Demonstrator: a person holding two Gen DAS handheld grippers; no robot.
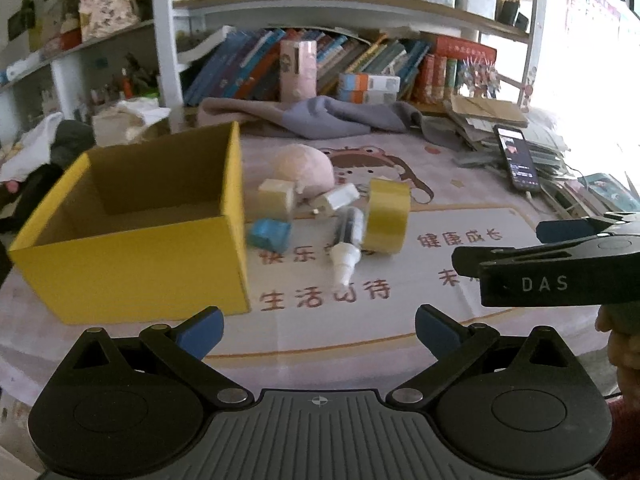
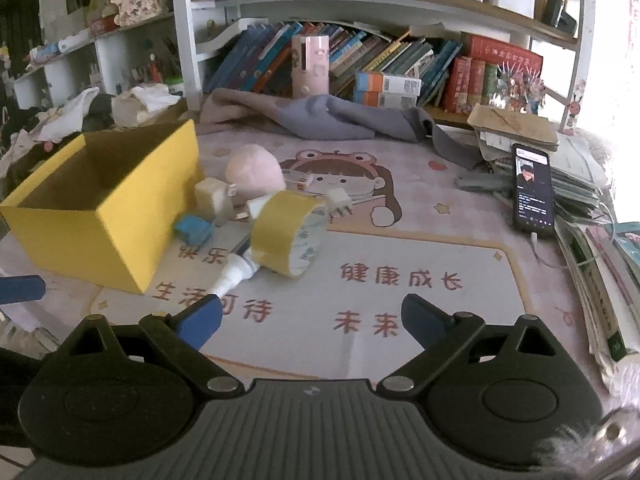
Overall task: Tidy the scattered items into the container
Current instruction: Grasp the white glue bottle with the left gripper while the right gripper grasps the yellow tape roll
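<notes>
- Left view: my left gripper [image 1: 319,330] has its blue fingers wide apart, and there is nothing between them.
- The yellow box [image 1: 136,268] sits just ahead on my left. It is cardboard, brown inside, with flat stiff walls, and I see nothing in the part that shows.
- The small things lie in a heap just to the right of the box, on the pink mat [image 1: 460,216] with the red writing.
- The tape roll [image 1: 387,216] is round and stands on its edge, so I think it may roll if I bump it. I should pinch it across its flat sides.
- The spray bottle [image 1: 347,246] lies on its side, leaning on the tape. Its white top looks smooth and may slip.
- The blue block [image 1: 270,233] is nearest the box. I think it is the easy one to grab first.
- Right view: my right gripper [image 2: 311,318] is wide apart too, with nothing in it.
- The white plug [image 2: 340,199] lies behind the tape, with small metal pins.
- The cream cube [image 2: 212,197] touches the pink plush toy [image 2: 254,174], which looks soft and squashy.
- I should come down straight over one thing and close slowly.
</notes>
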